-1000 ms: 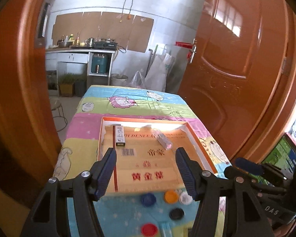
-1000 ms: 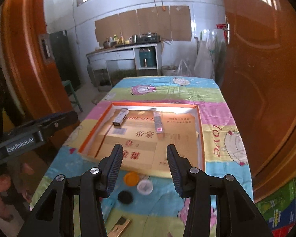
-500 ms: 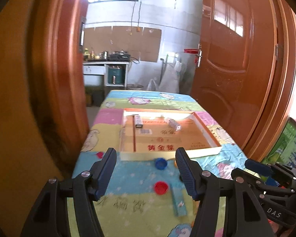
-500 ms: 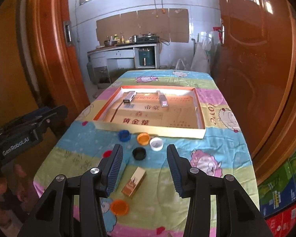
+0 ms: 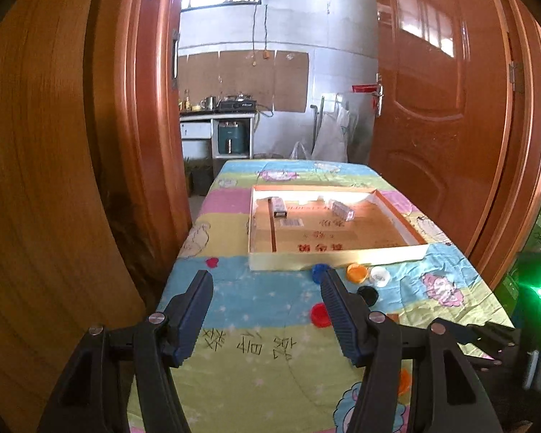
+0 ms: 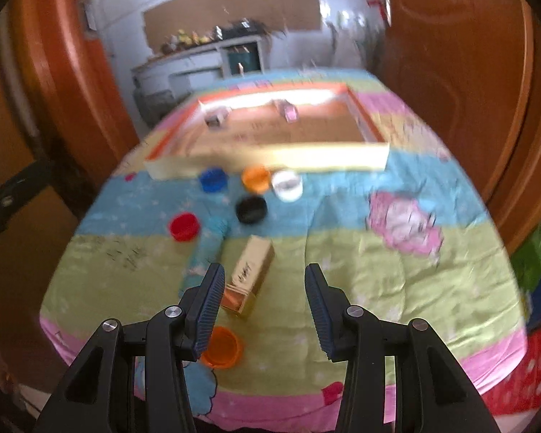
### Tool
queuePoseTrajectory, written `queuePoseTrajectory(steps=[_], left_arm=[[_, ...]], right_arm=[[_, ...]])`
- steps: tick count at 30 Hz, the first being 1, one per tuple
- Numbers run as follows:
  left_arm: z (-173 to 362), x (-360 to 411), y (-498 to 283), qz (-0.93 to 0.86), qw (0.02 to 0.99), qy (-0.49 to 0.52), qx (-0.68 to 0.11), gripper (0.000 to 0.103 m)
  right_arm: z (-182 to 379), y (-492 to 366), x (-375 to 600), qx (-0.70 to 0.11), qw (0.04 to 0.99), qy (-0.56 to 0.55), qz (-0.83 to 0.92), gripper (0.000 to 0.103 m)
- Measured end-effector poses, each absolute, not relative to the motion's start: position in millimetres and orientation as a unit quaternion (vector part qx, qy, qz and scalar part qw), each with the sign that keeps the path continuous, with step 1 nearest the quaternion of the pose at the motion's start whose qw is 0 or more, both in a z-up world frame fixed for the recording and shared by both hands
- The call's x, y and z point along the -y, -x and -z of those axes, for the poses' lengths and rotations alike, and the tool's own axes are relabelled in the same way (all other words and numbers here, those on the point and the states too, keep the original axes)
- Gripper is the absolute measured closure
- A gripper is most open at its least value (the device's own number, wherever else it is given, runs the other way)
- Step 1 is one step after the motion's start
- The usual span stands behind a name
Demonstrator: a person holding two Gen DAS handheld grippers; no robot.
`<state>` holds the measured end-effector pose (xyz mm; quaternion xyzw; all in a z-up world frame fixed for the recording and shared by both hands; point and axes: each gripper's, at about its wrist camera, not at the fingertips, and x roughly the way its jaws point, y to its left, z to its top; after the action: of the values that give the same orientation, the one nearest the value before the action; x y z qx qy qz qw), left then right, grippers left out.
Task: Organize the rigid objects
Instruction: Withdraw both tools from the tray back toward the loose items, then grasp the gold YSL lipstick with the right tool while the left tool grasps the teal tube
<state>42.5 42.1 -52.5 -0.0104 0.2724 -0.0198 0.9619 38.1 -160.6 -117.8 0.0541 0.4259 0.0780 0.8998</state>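
Observation:
A shallow cardboard tray [image 5: 337,254] [image 6: 270,158] lies on the table with two small boxes [image 5: 278,206] [image 5: 342,210] at its far end. In front of it lie bottle caps: blue [image 6: 212,179], orange [image 6: 256,179], white [image 6: 287,184], black [image 6: 251,209], red [image 6: 184,226]. A gold box [image 6: 249,274] and a teal box [image 6: 205,252] lie nearer, with an orange cap [image 6: 221,346] at the front edge. My left gripper [image 5: 265,315] is open and empty above the table's near left. My right gripper [image 6: 261,306] is open, just above and behind the gold box.
A patterned cloth [image 5: 241,288] covers the table. Orange wooden doors stand on the left [image 5: 54,180] and right [image 5: 451,126]. A kitchen counter [image 5: 216,112] stands at the far wall. The right gripper's body [image 5: 487,332] shows at the lower right of the left wrist view.
Both grippers have pulled back from over the tray toward the table's near edge. The right gripper has tilted down over the gold box. Both stay open.

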Motion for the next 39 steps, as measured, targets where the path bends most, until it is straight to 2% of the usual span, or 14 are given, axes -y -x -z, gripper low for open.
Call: queuePoseTrajectory(steps=[9,12,13,19,28,39], left_arm=[[82,-44,-50,0.025,0.952,0.011,-0.305,0.041],[88,-39,-51,0.032,0.949,0.009,-0.313,0.041],[90,-37,-52,0.038,0.948,0.01,-0.316,0.041],[104,-12,-59,0.08,0.936,0.005,-0.343,0.041],[132,31,-79,0.102,0.915,-0.012,-0.391,0.042],[152,48,-98,0.076,0.908,-0.027,-0.411,0.045]], right_arm=[[138,-63,132,-0.447,0.891,-0.036,-0.072,0.056],[140,-63,129,-0.445,0.893,-0.019,-0.065,0.083],[141,-63,130,-0.446,0.892,-0.021,-0.065,0.085],[137,-60,144,-0.442,0.893,-0.044,-0.071,0.085],[114,-50,187,-0.392,0.917,-0.07,-0.042,0.085],[123,-50,228,-0.389,0.914,-0.111,-0.035,0.085]])
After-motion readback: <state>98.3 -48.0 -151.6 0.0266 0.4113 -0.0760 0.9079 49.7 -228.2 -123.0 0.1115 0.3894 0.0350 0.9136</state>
